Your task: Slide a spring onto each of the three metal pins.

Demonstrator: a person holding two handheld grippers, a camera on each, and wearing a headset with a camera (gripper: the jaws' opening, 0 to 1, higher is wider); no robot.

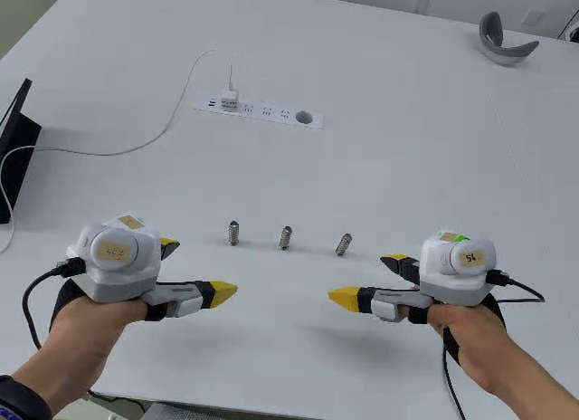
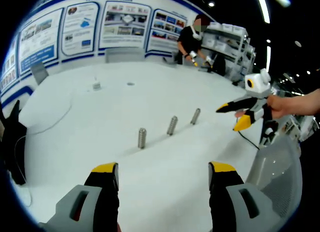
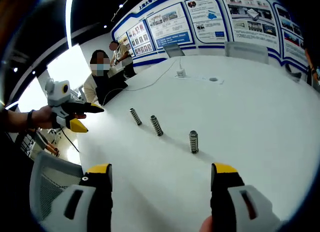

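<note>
— Head view: three pins [image 1: 286, 237] stand mid-frame, each wearing a spring [image 1: 233, 232]. The left gripper [image 1: 197, 268] and right gripper [image 1: 368, 278] sit below them, both wide and empty.
— Left gripper view?
— The row sits at centre, slanting up to the right.
— Right gripper view?
— The row is centre-left. I'd check each coil's seating and approach gently.

I work at a wide white counter [image 1: 407, 194] with a white power strip [image 1: 258, 111] and its cable [image 1: 145, 145] lying on it. Blue-and-white posters [image 2: 120, 22] line the far wall, with shelving [image 2: 230, 39] beside them. A grey mesh chair [image 2: 277, 162] sits near me, and strip lights [image 2: 261, 6] glow overhead.
</note>
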